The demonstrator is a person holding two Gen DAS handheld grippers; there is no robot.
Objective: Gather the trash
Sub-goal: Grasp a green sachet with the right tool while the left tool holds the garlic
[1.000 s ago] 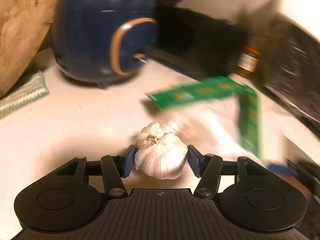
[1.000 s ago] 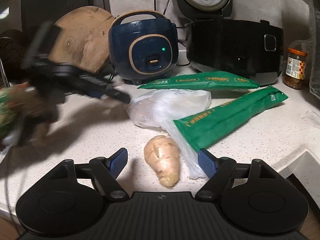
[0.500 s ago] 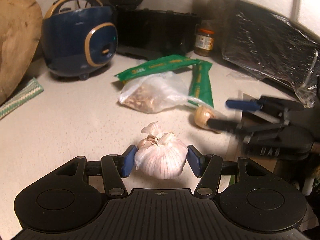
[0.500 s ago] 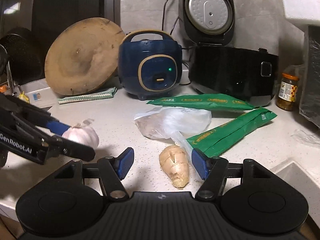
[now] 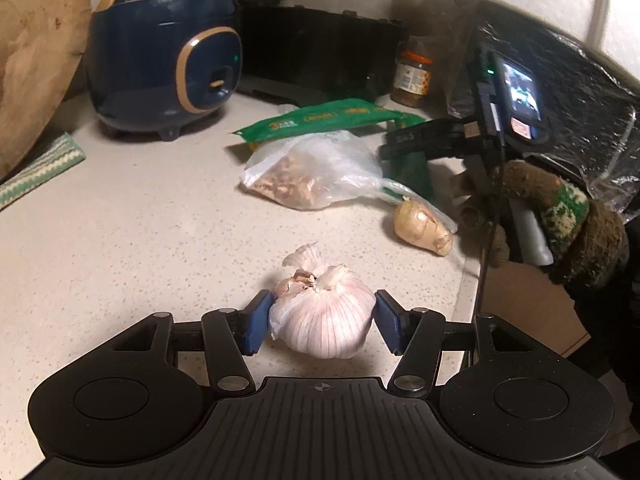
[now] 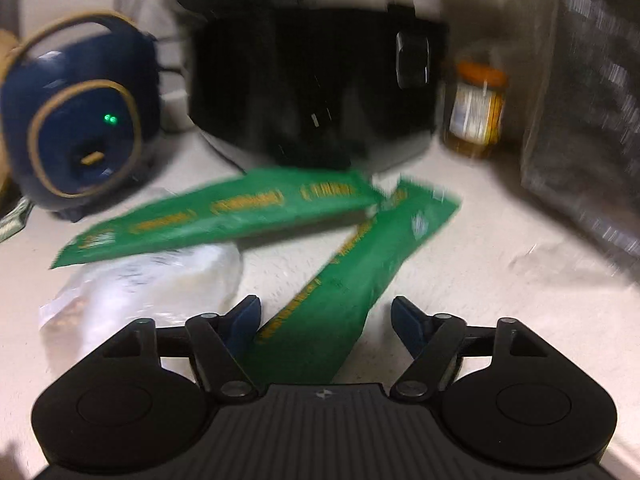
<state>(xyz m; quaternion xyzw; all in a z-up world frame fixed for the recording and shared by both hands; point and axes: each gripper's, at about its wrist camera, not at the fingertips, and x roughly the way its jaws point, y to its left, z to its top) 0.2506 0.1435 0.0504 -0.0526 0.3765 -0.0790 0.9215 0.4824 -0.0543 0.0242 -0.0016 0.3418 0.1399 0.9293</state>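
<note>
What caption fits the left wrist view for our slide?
Left tongs grip a garlic bulb over the counter, ginger and green packets lying beyond.

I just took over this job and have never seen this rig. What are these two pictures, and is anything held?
No robot arm: a person carries a two-finger gripper in each hand, each with a camera looking along its fingers. The left camera shows the left gripper clamped on a garlic bulb above the counter, with a ginger piece and a clear bag beyond. The right gripper, blurred, has just been closing, a green packet between its jaws, not yet pinched.
</note>
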